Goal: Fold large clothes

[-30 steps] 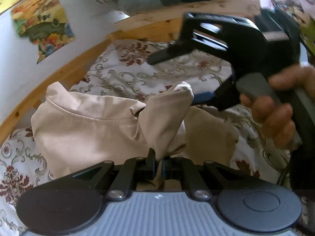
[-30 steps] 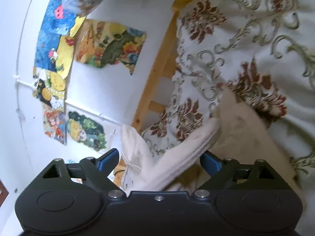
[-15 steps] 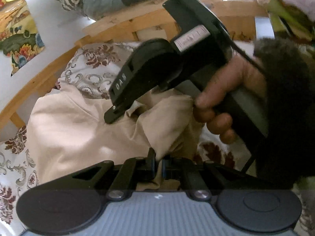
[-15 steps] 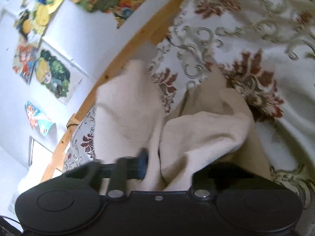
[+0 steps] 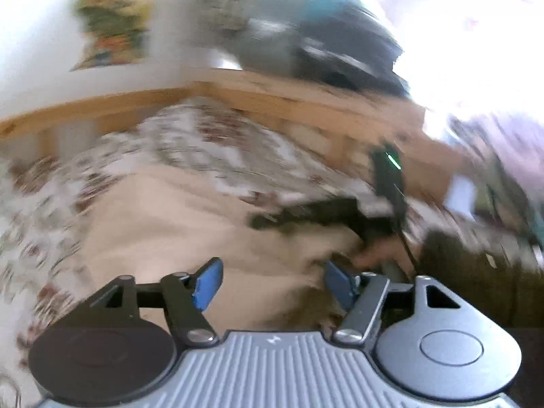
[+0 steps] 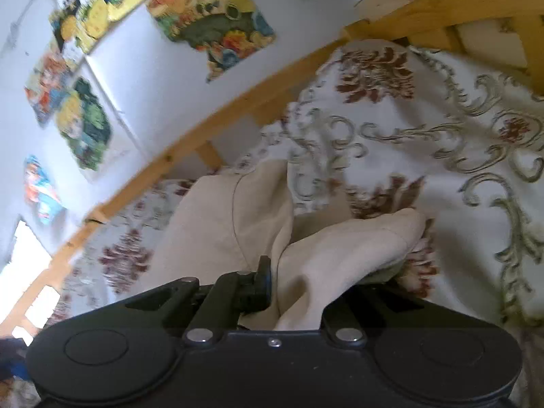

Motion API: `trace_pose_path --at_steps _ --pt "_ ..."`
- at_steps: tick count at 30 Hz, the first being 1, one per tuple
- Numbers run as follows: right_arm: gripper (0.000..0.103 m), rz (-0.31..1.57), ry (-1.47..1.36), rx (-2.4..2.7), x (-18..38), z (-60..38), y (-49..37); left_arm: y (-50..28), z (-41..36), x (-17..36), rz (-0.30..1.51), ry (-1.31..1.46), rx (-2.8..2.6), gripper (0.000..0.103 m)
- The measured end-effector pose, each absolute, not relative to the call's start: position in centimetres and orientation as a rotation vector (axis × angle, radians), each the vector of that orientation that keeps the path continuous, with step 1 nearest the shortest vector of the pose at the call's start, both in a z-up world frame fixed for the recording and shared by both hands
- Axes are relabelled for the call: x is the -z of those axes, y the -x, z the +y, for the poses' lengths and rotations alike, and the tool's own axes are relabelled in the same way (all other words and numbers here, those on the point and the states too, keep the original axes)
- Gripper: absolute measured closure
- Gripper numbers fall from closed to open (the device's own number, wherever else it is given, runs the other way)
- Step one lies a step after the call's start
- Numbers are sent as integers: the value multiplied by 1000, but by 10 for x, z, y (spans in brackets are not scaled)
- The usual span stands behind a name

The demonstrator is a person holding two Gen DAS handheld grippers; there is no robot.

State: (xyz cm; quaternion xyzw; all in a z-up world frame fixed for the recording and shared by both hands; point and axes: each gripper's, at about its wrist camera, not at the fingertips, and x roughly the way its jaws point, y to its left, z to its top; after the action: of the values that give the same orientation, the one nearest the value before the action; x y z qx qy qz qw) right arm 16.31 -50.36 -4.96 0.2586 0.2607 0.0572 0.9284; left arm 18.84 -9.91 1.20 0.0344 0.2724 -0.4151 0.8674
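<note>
Right now you are working over a bed whose floral bedspread (image 6: 442, 142) is lying under a beige garment (image 6: 238, 210). Your right gripper (image 6: 272, 289) is clenching a fold of that garment: the cloth is bunching up between its closed fingers and spilling forward in two lobes, one running toward the wooden bed frame (image 6: 204, 136), the other ending in a rounded cuff-like end on the bedspread. Behind the frame, colourful pictures (image 6: 210, 23) are hanging on the white wall.

Your left gripper (image 5: 272, 284) is opening; its blue pads (image 5: 207, 285) are standing well apart and are pressing on nothing, while the beige garment (image 5: 170, 217) is lying beyond and below them on the bed. This view is heavily blurred. Past the left gripper's right finger, your right gripper (image 5: 306, 216) is showing as a dark shape low over the garment, with your hand (image 5: 380, 256) wrapping around its handle. A dark bundle of things (image 5: 323, 44) is sitting on top of the bed frame's far rail; what it is I cannot tell.
</note>
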Motion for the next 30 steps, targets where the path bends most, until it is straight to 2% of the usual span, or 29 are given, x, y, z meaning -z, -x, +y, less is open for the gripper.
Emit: trace_pose_path --at_steps 1,2,3,5,9,11,12,14,16,19,20,21,22,23,26,30 --pt "97 553 -514 -95 54 -502 -165 -196 -90 -12 580 -27 815 19" --pt "95 566 -488 -81 58 -499 -167 -205 -80 -9 597 34 739 8" --pt "94 580 -455 -65 61 -495 -169 -214 -72 -6 617 90 669 2" --pt "91 598 -440 -45 67 -492 -171 -231 -61 4 692 175 550 1" --pt "87 579 -459 -30 72 -493 -168 -252 -59 30 842 162 508 1" --pt "70 585 -514 -19 69 -500 -165 -252 -59 41 887 140 510 2" --pt "66 587 -567 -19 66 -507 -163 -253 -60 45 890 147 513 2" --pt "49 582 -649 -17 58 -519 -156 -254 -61 47 894 154 518 1" --pt "42 582 -679 2 48 -528 -150 -255 -63 46 905 148 529 1" --pt "41 580 -648 64 33 -535 -141 -256 -67 48 913 136 538 1" --pt "45 567 -629 87 29 -537 -139 -254 -66 48 914 134 539 1" --pt "55 557 -609 107 26 -539 -137 -254 -67 48 916 133 541 1" --pt "88 548 -587 129 25 -539 -136 -254 -68 49 918 131 542 1" --pt "92 544 -573 138 26 -539 -137 -255 -69 50 919 128 544 1" --pt "95 537 -471 117 33 -528 -150 -256 -70 52 927 121 560 1" --pt "97 438 -337 50 36 -509 -169 -259 -71 56 940 132 590 1"
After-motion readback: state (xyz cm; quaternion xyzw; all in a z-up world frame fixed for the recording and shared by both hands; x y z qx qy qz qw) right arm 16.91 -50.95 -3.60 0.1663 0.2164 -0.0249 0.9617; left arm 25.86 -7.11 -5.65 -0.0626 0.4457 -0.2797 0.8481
